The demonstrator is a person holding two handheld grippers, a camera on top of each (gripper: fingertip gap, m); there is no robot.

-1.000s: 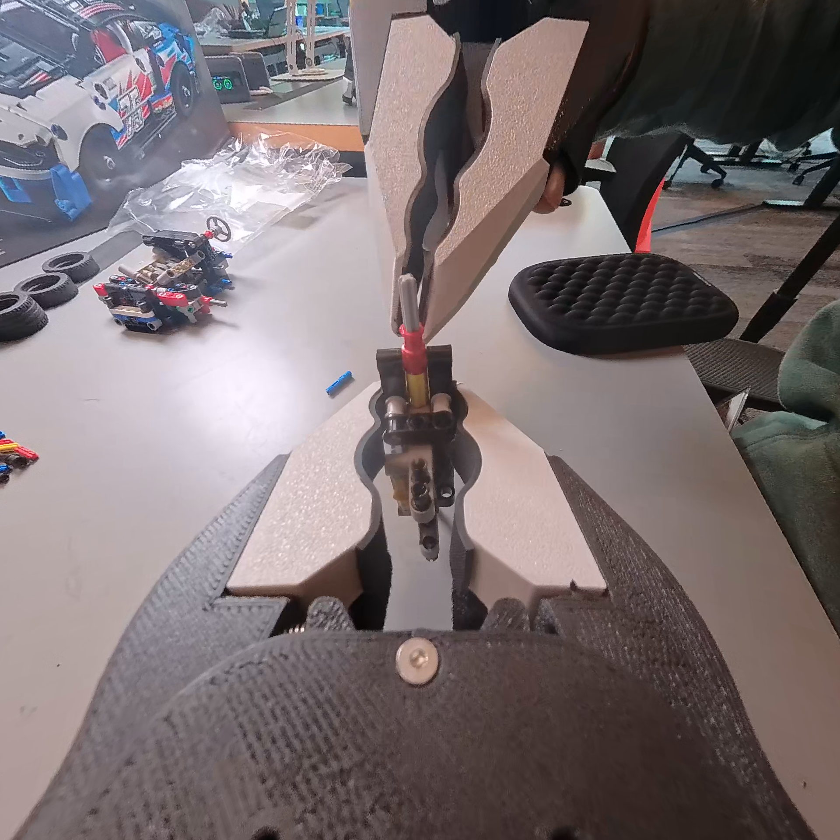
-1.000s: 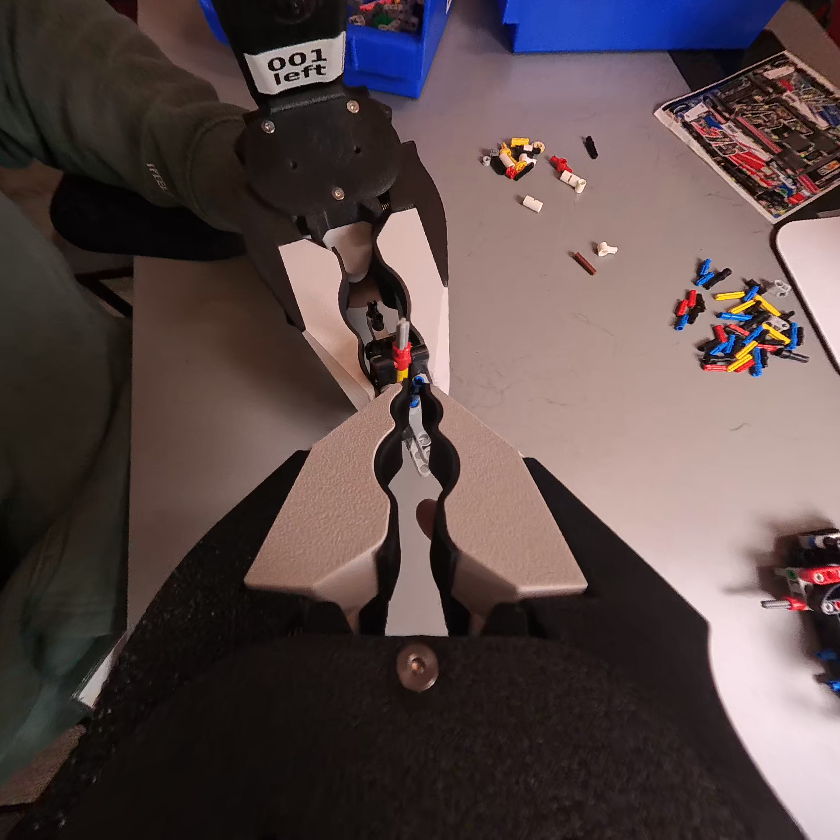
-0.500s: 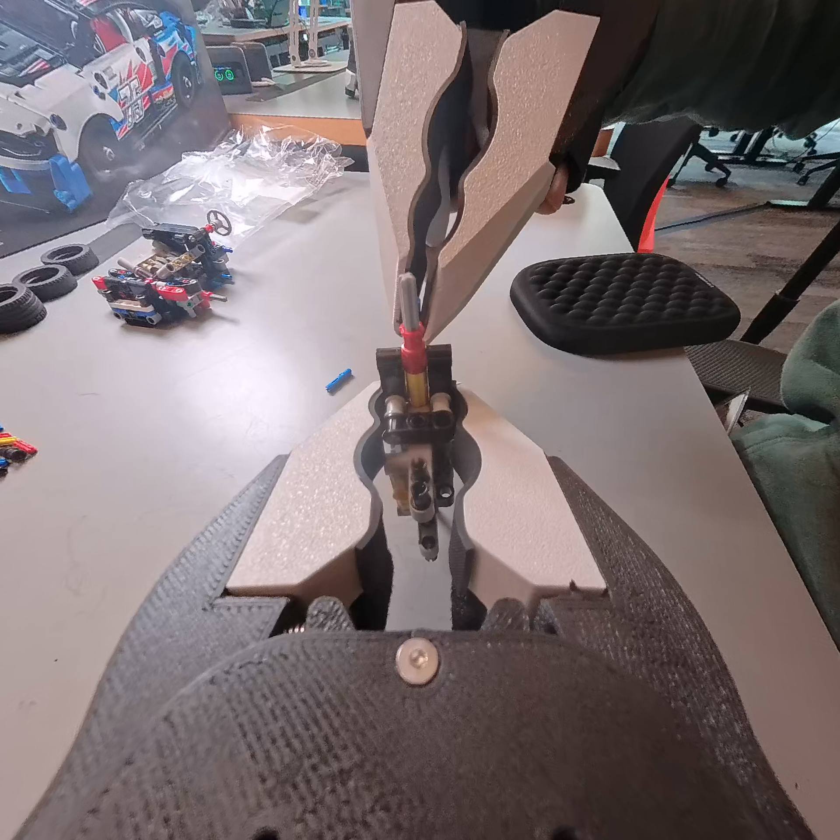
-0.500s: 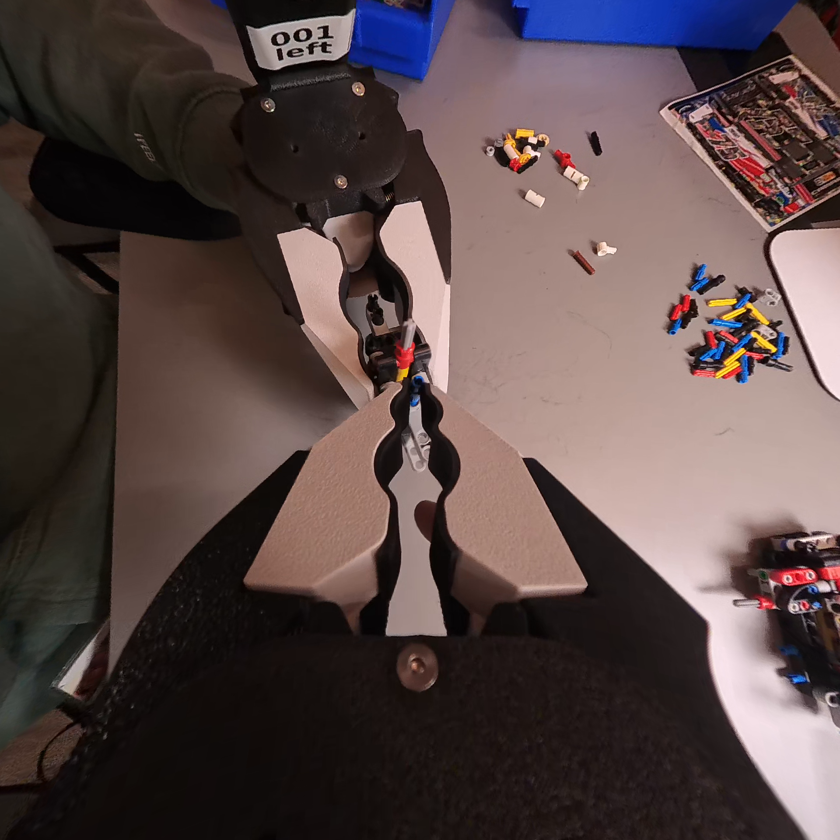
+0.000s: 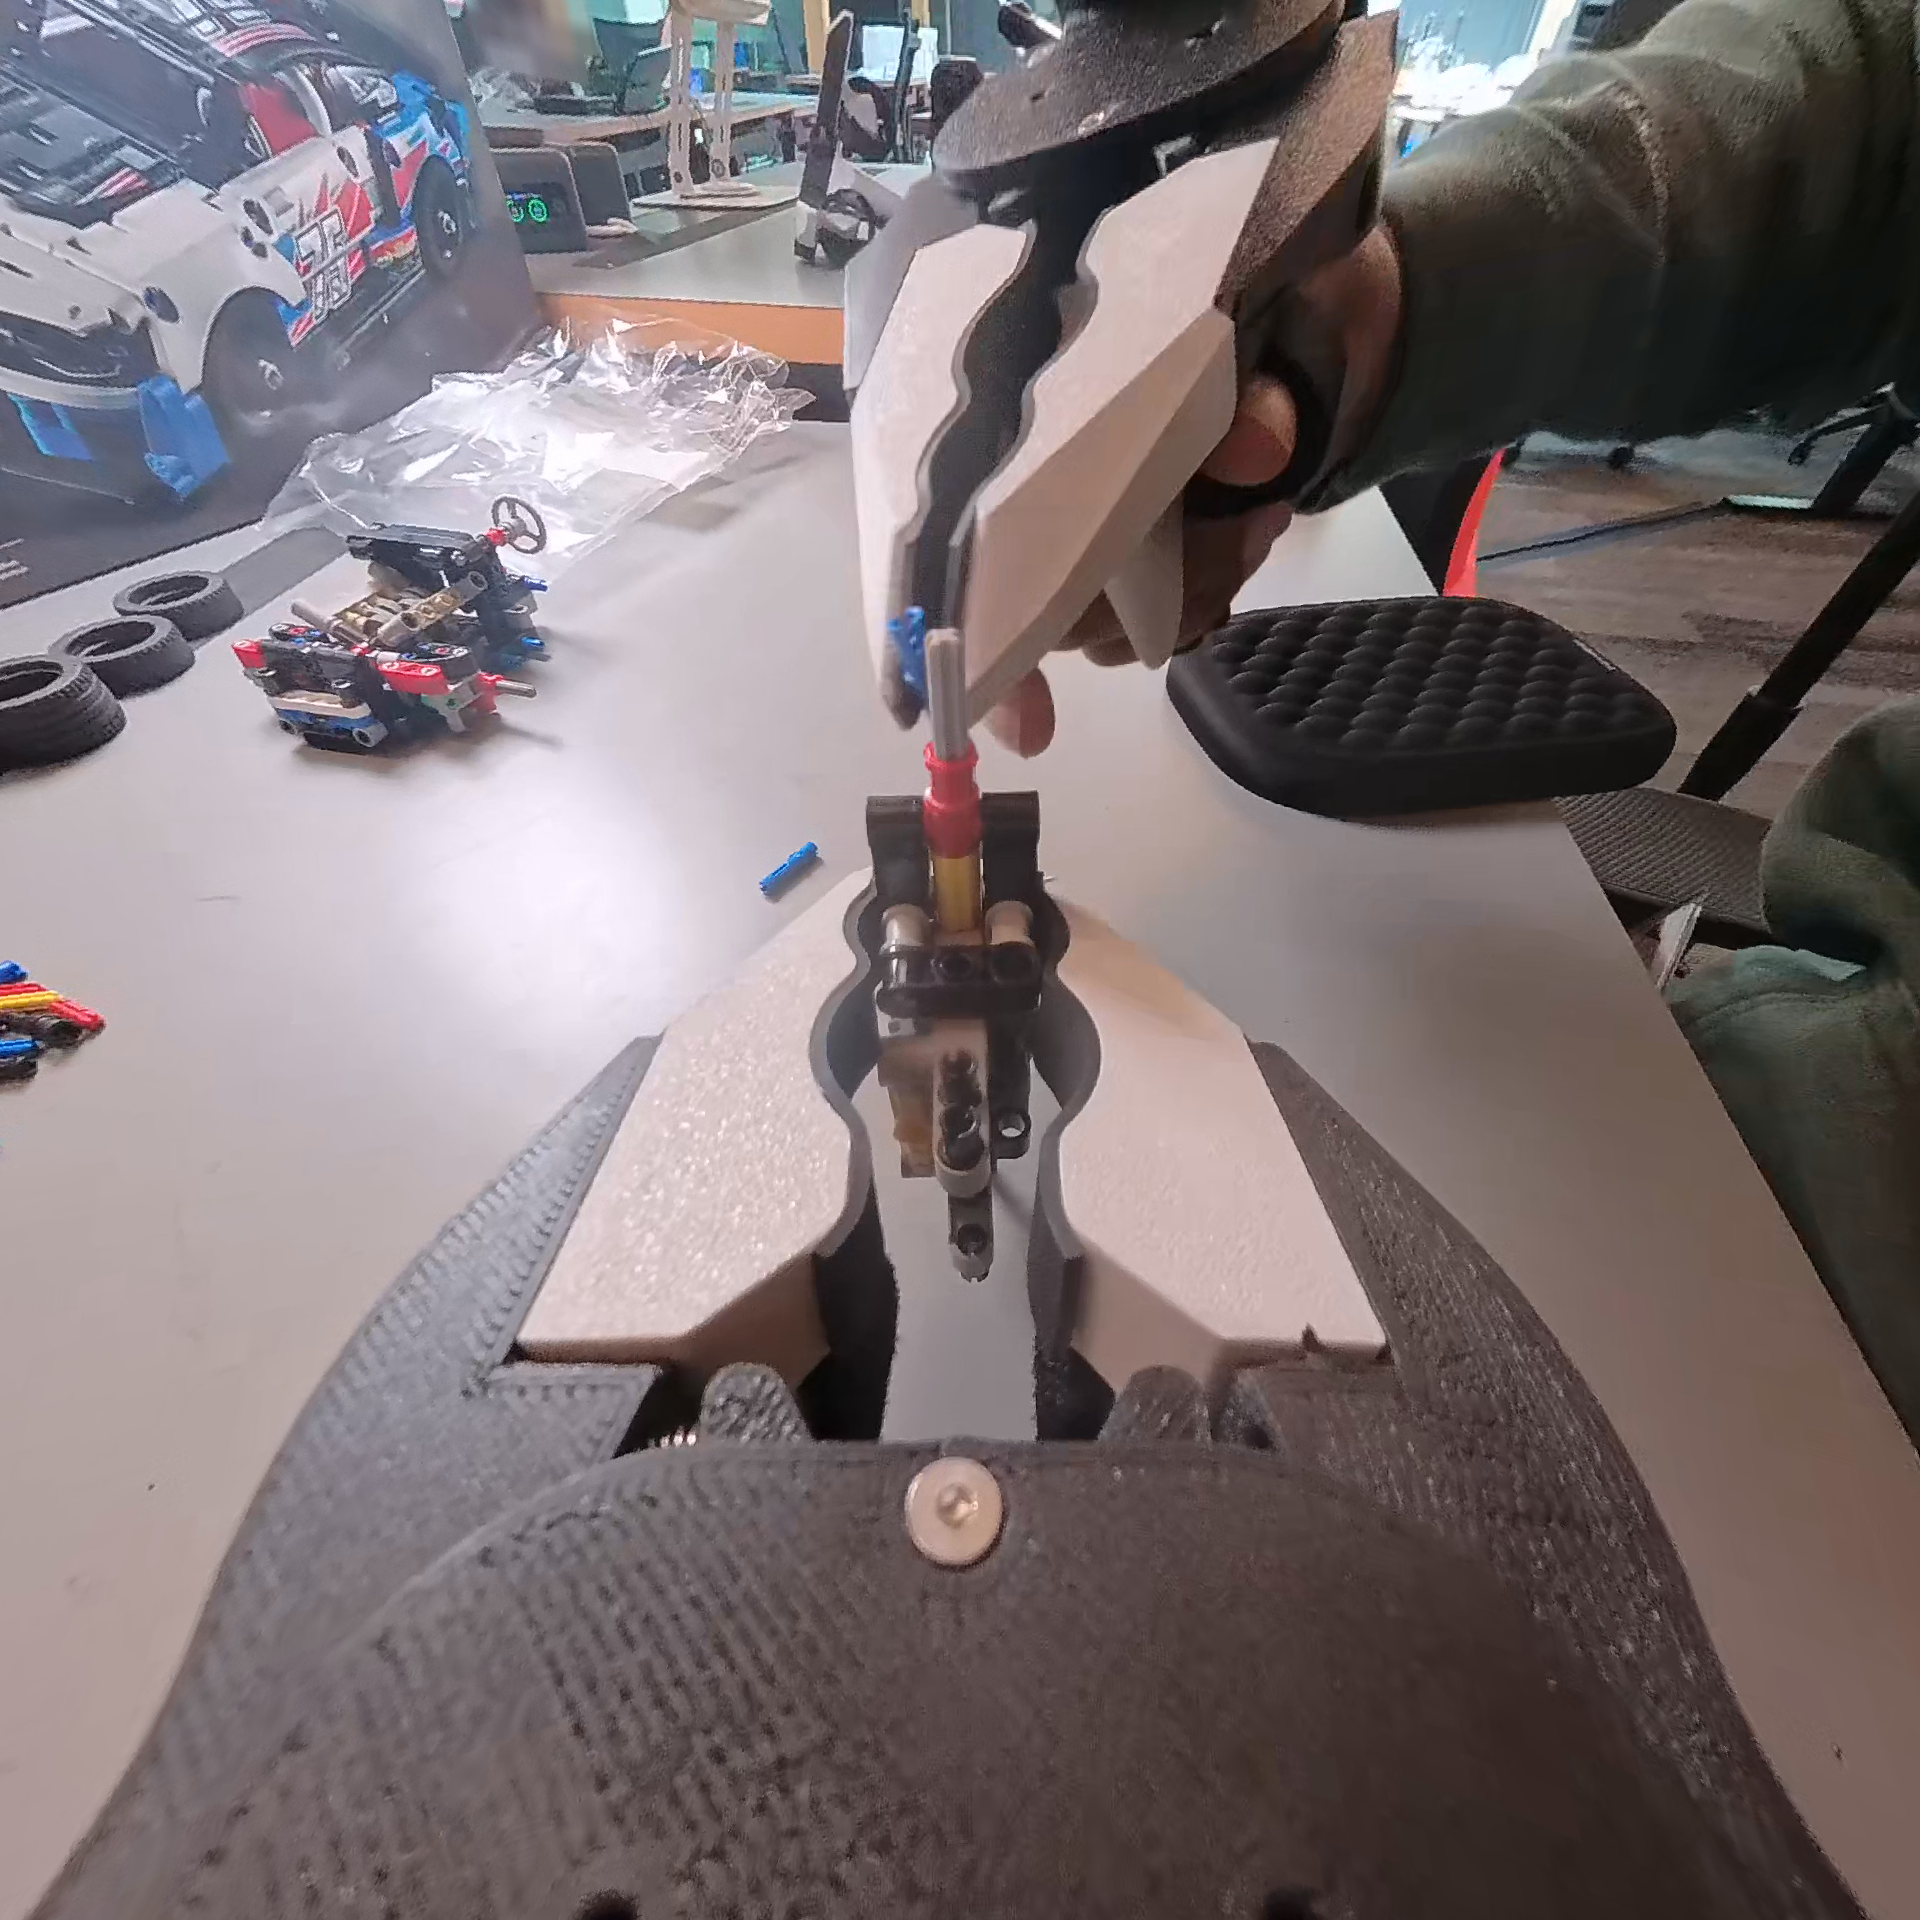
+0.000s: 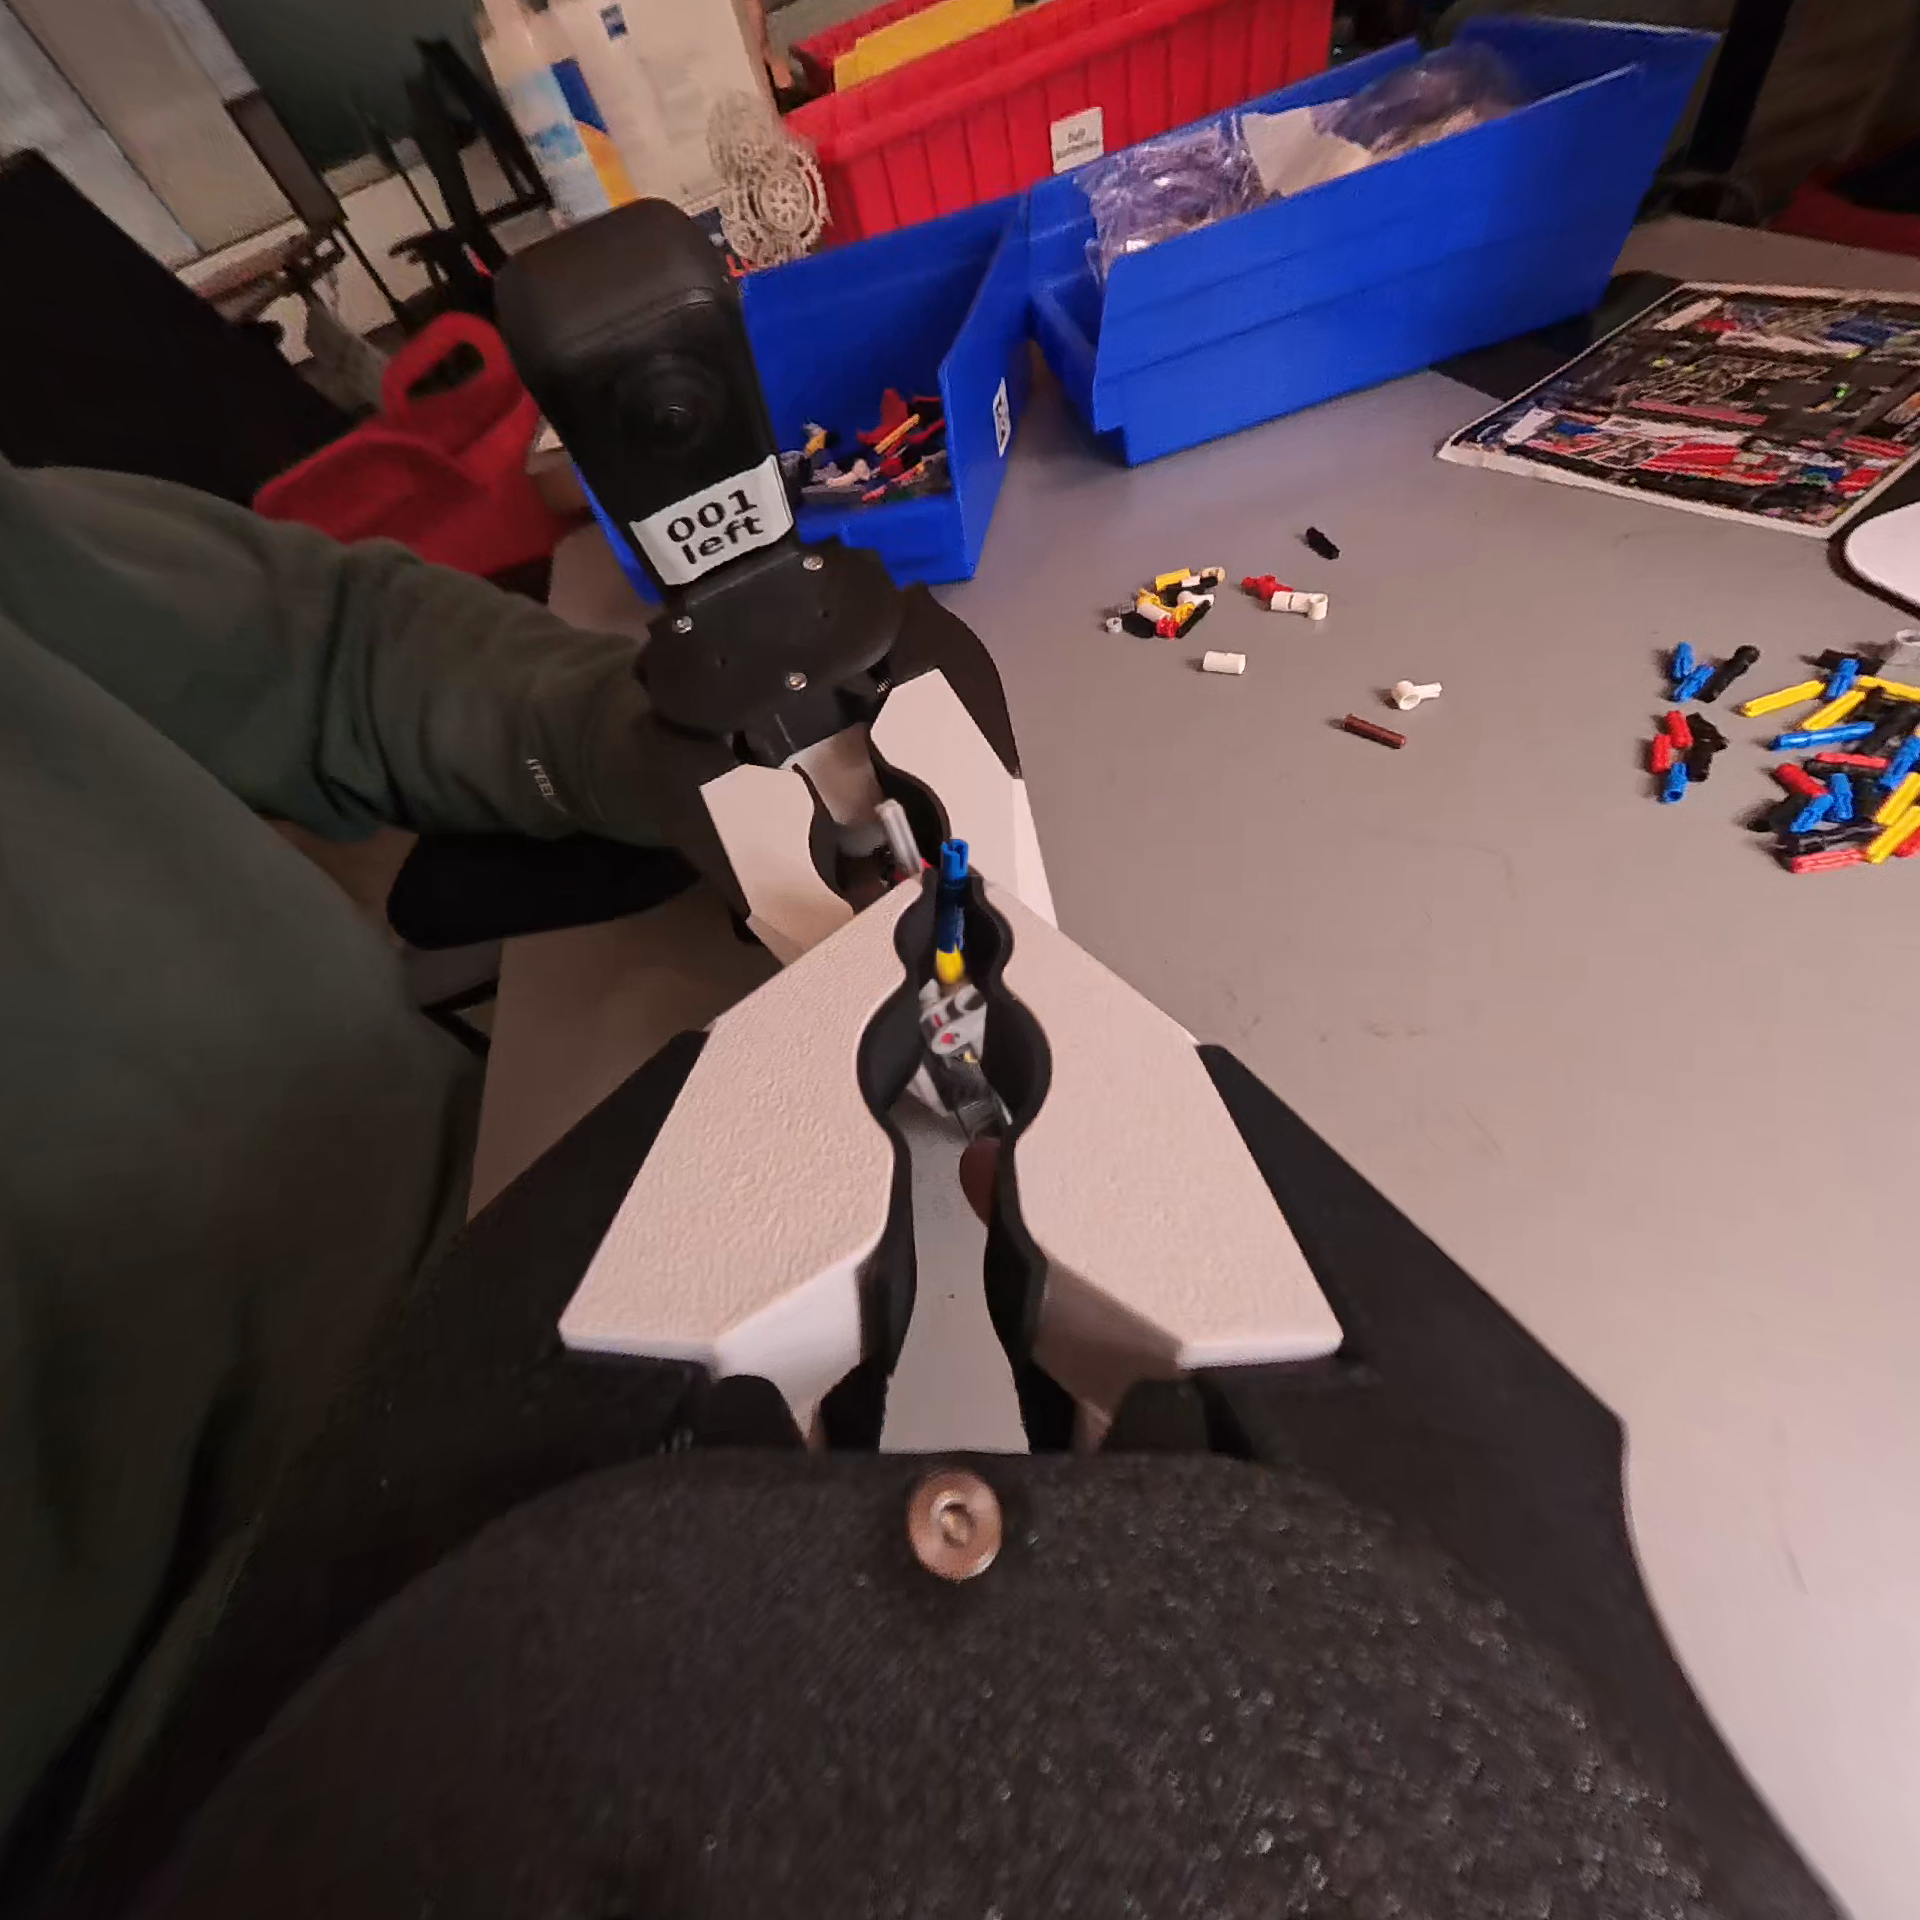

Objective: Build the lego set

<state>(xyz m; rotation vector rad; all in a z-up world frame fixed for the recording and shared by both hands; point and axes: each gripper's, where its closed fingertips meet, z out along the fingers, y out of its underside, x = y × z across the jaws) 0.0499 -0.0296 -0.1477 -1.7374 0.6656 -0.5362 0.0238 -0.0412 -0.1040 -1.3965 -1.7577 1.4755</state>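
Lifted clear since a second ago, the right gripper (image 5: 925, 665) now pinches a small blue plastic pin (image 5: 906, 649) just above the grey axle (image 5: 945, 691). Below it, the left gripper (image 5: 956, 935) clamps the small black brick-built assembly (image 5: 956, 971) upright, presumably steadying it.

From the right wrist, the closed pads (image 6: 914, 914) press the blue pin, just before the left gripper.

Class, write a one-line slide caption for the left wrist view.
Left gripper jaws clamp a small black brick assembly with an upright grey axle, while the right gripper brings a blue pin beside it.
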